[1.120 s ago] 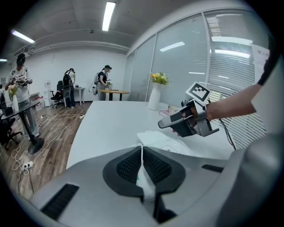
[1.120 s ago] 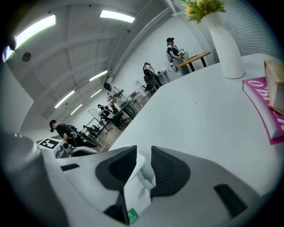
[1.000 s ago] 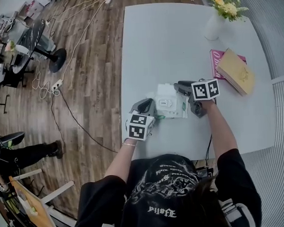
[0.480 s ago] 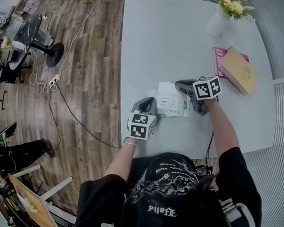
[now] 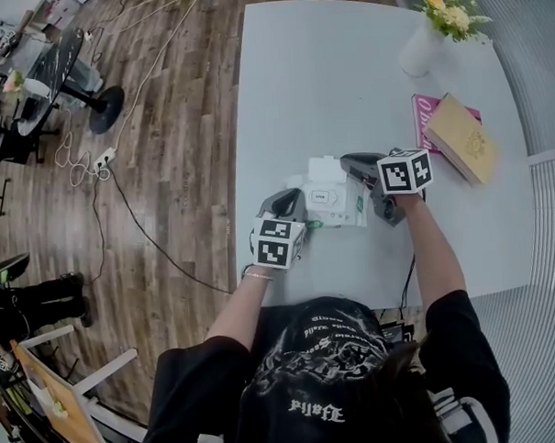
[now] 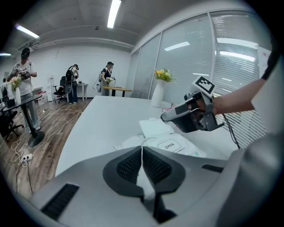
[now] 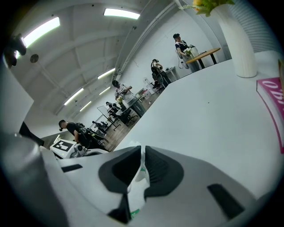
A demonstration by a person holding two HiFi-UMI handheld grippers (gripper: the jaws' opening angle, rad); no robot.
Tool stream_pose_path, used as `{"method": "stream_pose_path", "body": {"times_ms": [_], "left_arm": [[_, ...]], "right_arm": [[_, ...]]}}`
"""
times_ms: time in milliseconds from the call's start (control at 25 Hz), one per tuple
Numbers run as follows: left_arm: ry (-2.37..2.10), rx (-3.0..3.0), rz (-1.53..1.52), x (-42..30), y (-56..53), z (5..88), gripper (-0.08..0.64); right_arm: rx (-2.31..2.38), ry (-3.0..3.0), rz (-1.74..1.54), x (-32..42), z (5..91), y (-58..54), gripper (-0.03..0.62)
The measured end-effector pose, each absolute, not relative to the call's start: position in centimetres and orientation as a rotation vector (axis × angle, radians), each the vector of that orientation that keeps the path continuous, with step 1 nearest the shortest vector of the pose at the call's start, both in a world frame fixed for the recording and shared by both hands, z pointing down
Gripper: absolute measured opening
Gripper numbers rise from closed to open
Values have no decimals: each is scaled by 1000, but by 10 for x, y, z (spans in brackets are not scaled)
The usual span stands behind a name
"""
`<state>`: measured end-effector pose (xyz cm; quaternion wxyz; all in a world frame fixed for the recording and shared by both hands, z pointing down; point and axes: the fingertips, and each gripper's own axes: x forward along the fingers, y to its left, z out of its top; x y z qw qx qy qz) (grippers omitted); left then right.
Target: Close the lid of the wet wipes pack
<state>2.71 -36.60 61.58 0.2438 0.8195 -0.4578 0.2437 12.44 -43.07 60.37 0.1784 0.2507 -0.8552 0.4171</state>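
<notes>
The white wet wipes pack (image 5: 336, 202) lies near the table's left front, its "OPEN" label (image 6: 169, 145) facing up. The white lid (image 5: 326, 171) is flipped back flat beyond the label. My left gripper (image 5: 291, 206) is shut on the pack's near-left edge, with white film pinched between its pads (image 6: 142, 153). My right gripper (image 5: 348, 162) reaches in from the right at the pack's far right side. Its jaws are closing, and a white and green edge of the pack sits in the narrow gap between them (image 7: 142, 162). The right gripper (image 6: 166, 117) also shows above the lid in the left gripper view.
A white vase of flowers (image 5: 419, 44) stands at the table's far right. A tan book (image 5: 462, 139) lies on a pink one (image 5: 424, 118) to the right. The table's left edge (image 5: 241, 218) is beside my left gripper. Cables run over the wooden floor (image 5: 119, 159).
</notes>
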Motion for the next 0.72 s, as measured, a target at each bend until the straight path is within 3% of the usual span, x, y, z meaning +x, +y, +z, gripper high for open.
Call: {"method": "stream_pose_path", "body": {"times_ms": [720], "left_arm": [[-1368,2202,561,15,-363,592,14]], "right_arm": [[671,-2495,953,110,562,-400,23]]}}
